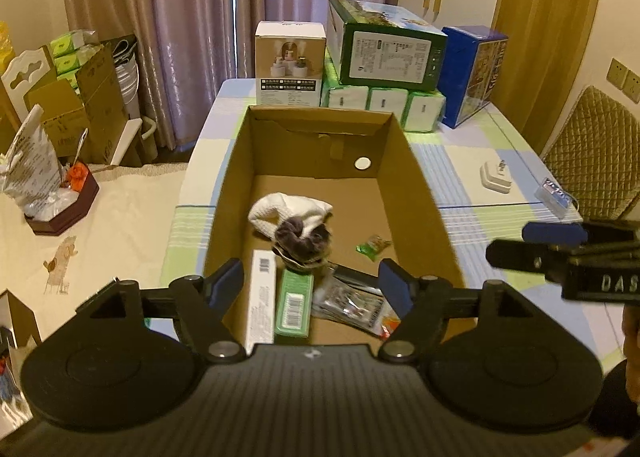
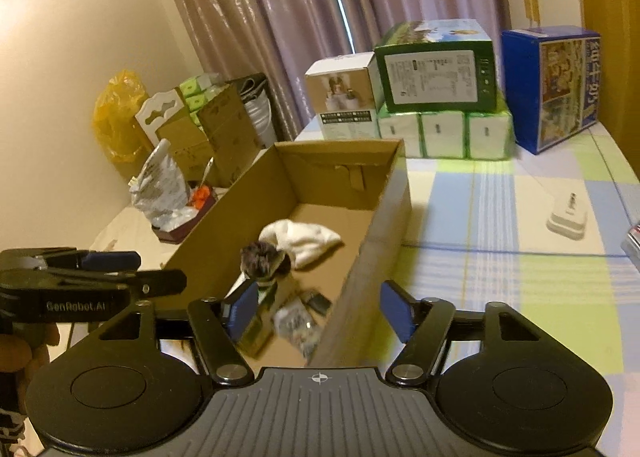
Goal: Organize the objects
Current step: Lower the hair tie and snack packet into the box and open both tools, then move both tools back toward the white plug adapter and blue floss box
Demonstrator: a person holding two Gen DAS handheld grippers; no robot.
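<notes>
Cardboard box [image 1: 416, 193]: open-topped, on the checked tablecloth [image 1: 472, 161], long axis running away from you. Contents: white cloth [image 1: 288, 209], dark scrunchie [image 1: 302, 239], white carton [image 1: 262, 289], green carton [image 1: 294, 307], foil packet [image 1: 348, 303], small green sachet [image 1: 374, 245].

Left gripper [image 1: 316, 287]: above the box's near end, jaws spread wide, holding nothing.

Right gripper [image 2: 316, 311]: straddling the box's right wall, jaws wide, empty. It lies nearer the white gadget [image 2: 568, 217] left outside.

Legible: "GenRobot.AI", "DAS".
</notes>
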